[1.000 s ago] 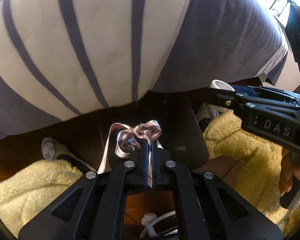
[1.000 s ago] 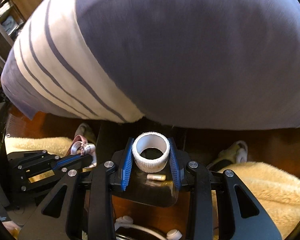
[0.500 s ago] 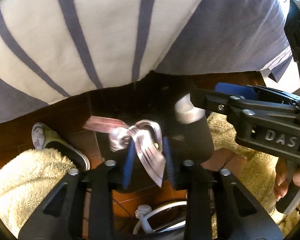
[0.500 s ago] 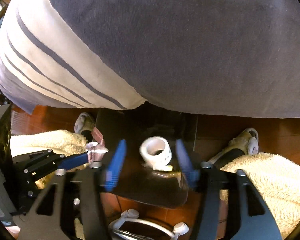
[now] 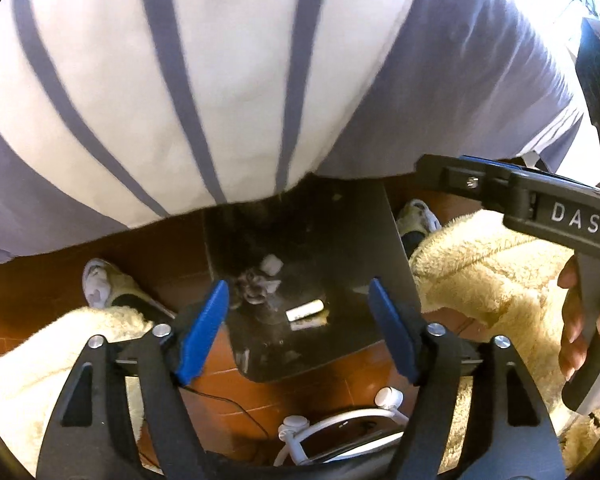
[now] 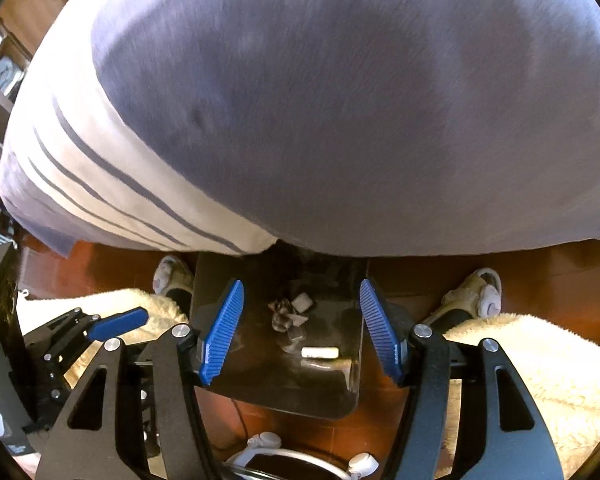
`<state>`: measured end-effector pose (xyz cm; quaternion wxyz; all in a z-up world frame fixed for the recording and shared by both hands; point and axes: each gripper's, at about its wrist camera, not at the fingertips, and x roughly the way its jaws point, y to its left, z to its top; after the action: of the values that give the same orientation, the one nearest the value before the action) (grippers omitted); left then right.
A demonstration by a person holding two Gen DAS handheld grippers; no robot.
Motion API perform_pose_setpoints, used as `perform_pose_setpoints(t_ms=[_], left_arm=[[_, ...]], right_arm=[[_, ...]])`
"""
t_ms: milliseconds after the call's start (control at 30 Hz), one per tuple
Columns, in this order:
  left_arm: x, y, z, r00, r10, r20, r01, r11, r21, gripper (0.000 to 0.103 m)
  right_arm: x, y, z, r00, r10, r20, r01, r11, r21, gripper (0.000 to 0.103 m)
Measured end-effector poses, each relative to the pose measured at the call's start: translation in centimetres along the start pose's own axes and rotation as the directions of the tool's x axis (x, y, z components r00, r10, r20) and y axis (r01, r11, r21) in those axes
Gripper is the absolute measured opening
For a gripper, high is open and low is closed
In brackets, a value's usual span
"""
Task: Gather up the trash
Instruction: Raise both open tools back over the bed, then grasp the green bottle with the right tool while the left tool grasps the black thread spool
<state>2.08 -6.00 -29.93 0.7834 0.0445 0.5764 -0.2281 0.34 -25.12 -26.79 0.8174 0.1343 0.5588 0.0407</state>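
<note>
1. Left claw, blue-padded fingers spread wide, nothing between them.
2. Right claw likewise spread apart and empty; it also shows at right of the left view.
3. Dark rectangular bin, centre-bottom of both views, on the red-brown tiled floor.
4. Inside it: crumpled pinkish ribbon bow, white tape ring just beside it, small white cylinder nearer the frame bottom.
5. Striped white-and-grey fabric fills the upper frame.

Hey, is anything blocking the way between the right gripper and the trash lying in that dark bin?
Nothing visible. The right gripper hangs open directly above the bin, and the ribbon, the tape roll and the small white tube lie in plain sight below its fingers.
</note>
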Motion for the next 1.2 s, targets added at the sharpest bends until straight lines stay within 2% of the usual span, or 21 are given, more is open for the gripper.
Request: perform_pose_setpoints(t_ms=[133,300,400,500,600,867,1067,1200], left_arm=[[-2.8,0.2,0.8,0.997,0.036,0.063,-0.037,0.999,0.011,0.076],[-7.5,-0.3,2.4,0.984,0.075,0.160,-0.081,0.996,0.030,0.079],[-10.3,-0.4,3.5,0.971,0.089,0.224,-0.102,0.994,0.045,0.081],[-13.1,-0.3,5.1,0.951,0.102,0.292,-0.122,0.991,0.050,0.084],[-14.9,0.3,6.4,0.931,0.120,0.344,-0.142,0.989,0.038,0.089],[-16.8,3.8,11.5,0.900,0.163,0.404,-0.168,0.986,-0.025,0.090],[-16.2,5.8,15.9,0.896,0.169,0.411,-0.172,0.985,-0.029,0.089],[-15.1,6.5,19.0,0.902,0.156,0.403,-0.165,0.986,-0.012,0.087]], right_arm=[[-2.4,-0.5,1.0,0.998,-0.010,0.056,0.010,1.000,0.016,0.066],[-6.5,-0.5,2.9,0.988,-0.023,0.155,0.022,1.000,0.005,0.066],[-9.4,-0.1,4.4,0.974,-0.026,0.227,0.031,0.999,-0.018,0.067],[-11.8,0.5,6.0,0.956,-0.032,0.291,0.047,0.998,-0.046,0.076],[-13.4,1.4,7.8,0.940,-0.035,0.338,0.065,0.995,-0.077,0.078],[-13.1,3.4,13.6,0.928,-0.031,0.371,0.079,0.990,-0.114,0.078],[-10.6,4.5,18.3,0.934,-0.033,0.357,0.080,0.990,-0.119,0.078],[-8.9,5.7,21.8,0.935,-0.030,0.352,0.078,0.989,-0.124,0.078]])
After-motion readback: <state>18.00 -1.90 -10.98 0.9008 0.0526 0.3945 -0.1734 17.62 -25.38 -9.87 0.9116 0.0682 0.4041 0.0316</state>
